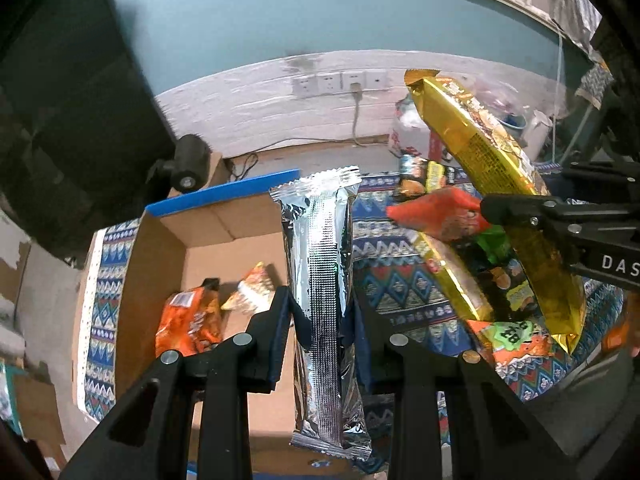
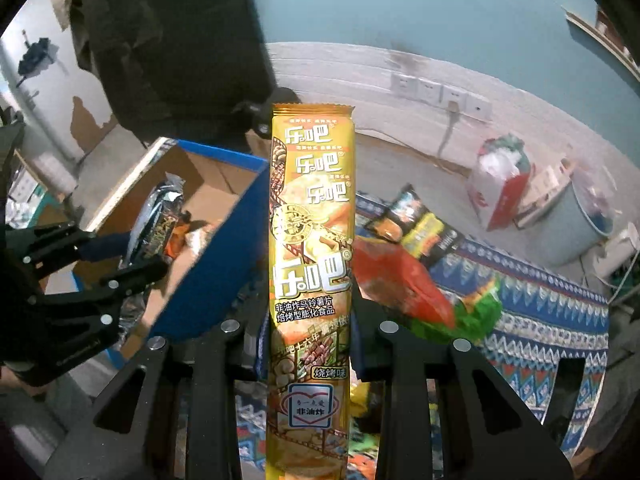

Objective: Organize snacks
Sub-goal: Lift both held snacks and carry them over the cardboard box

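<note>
My left gripper (image 1: 322,312) is shut on a long silver snack pack (image 1: 324,304), held upright over the right wall of the cardboard box (image 1: 160,264). It shows from the side in the right wrist view (image 2: 156,220). My right gripper (image 2: 310,312) is shut on a long yellow chip pack (image 2: 310,264), held upright above the patterned cloth (image 2: 532,300); that pack also shows in the left wrist view (image 1: 488,172). An orange bag (image 1: 190,320) and a small orange-white pack (image 1: 252,288) lie in the box.
A pile of snack bags lies on the cloth: a red-and-green bag (image 2: 420,292), a black-and-yellow pack (image 2: 420,224), another gold pack (image 1: 452,276). A white-red bag (image 2: 500,184) and a blue tub (image 2: 576,216) stand behind. A dark camera (image 1: 188,164) sits behind the box.
</note>
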{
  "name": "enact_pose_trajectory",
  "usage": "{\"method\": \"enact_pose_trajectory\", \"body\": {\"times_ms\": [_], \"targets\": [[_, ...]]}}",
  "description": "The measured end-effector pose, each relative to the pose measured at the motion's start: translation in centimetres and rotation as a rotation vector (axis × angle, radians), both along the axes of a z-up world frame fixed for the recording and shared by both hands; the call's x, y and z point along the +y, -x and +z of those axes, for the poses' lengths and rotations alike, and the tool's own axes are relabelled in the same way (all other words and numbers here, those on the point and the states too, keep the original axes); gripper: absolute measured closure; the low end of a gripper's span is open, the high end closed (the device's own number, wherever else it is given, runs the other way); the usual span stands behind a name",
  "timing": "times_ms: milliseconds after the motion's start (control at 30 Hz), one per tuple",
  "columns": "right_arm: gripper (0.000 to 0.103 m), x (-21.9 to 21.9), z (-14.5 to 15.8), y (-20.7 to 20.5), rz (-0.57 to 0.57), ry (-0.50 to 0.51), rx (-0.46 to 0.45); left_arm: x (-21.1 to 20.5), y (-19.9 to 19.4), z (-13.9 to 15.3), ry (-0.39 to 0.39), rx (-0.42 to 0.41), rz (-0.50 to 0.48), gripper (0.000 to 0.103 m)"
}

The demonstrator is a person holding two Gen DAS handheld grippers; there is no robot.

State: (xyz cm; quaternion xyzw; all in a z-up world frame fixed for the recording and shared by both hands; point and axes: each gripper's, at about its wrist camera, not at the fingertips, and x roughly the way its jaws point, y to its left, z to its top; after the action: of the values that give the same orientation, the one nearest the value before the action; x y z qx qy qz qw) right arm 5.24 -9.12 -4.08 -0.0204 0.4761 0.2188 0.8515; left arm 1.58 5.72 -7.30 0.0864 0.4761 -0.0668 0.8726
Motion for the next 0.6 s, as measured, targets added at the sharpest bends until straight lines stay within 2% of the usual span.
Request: {"method": "enact_pose_trajectory", "body": {"times_ms": [600], "targets": [[0.074, 9.0, -0.9, -2.1, 0.116, -0.009, 0.036, 9.0, -0.1, -2.3, 0.003, 0.05, 0.18, 0.073]]}}
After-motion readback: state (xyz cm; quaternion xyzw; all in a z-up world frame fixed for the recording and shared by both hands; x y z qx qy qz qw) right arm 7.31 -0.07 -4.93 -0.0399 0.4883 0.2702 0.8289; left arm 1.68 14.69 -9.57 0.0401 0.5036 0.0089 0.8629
